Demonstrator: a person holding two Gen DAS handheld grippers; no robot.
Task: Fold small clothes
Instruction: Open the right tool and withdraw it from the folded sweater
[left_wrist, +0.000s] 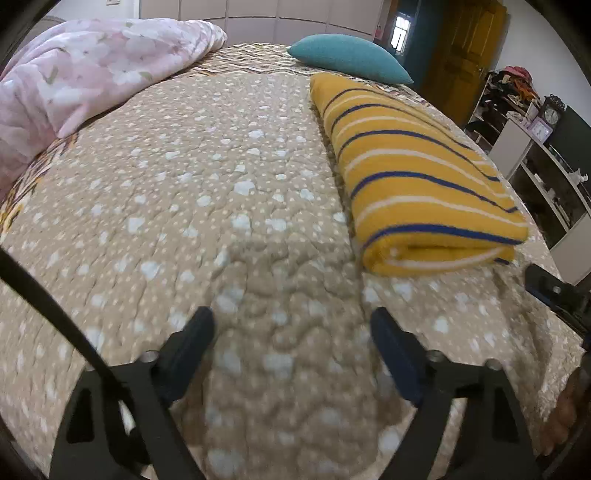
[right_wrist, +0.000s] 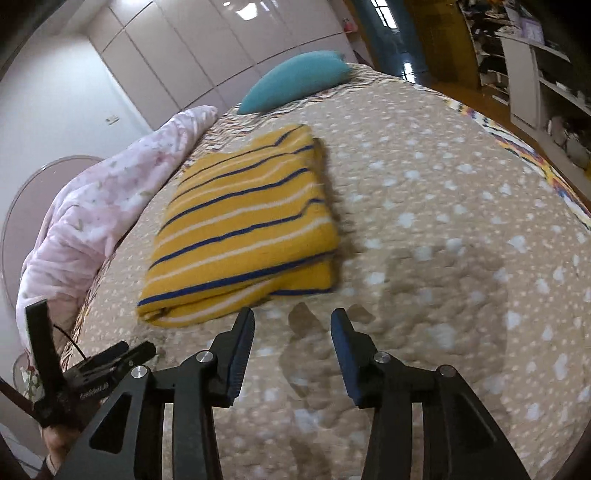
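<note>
The yellow knit garment with blue and white stripes (right_wrist: 240, 229) lies folded on the beige spotted quilted bed cover (right_wrist: 424, 229). Left gripper (left_wrist: 291, 325) and right gripper (right_wrist: 291, 325) hover just short of it, jaws apart and empty. Risk: a careless nudge could spring the layers open.

The left gripper (left_wrist: 291, 325) tilts downward, jaws spread wide with nothing between them; the right gripper (right_wrist: 292, 325) also angles down, jaws parted and empty, its fingers (right_wrist: 242, 347) clear.
</note>
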